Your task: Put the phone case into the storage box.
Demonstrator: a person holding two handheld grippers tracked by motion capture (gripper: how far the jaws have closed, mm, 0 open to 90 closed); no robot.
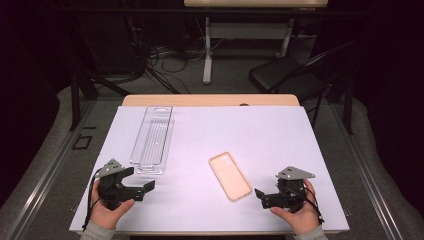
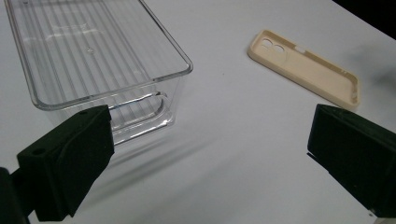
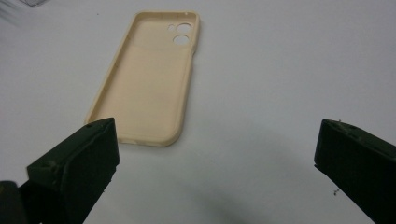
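My left gripper (image 1: 145, 186) and my right gripper (image 1: 261, 195) both rest low on the white tabletop (image 1: 280, 135), each with jaws spread wide and nothing in them. The beige phone case (image 1: 229, 175) lies flat, hollow side up, between them, nearer to my right gripper. A clear plastic tray (image 1: 152, 139) stands just beyond my left gripper, apart from the case. Nothing lies between my right gripper and the case
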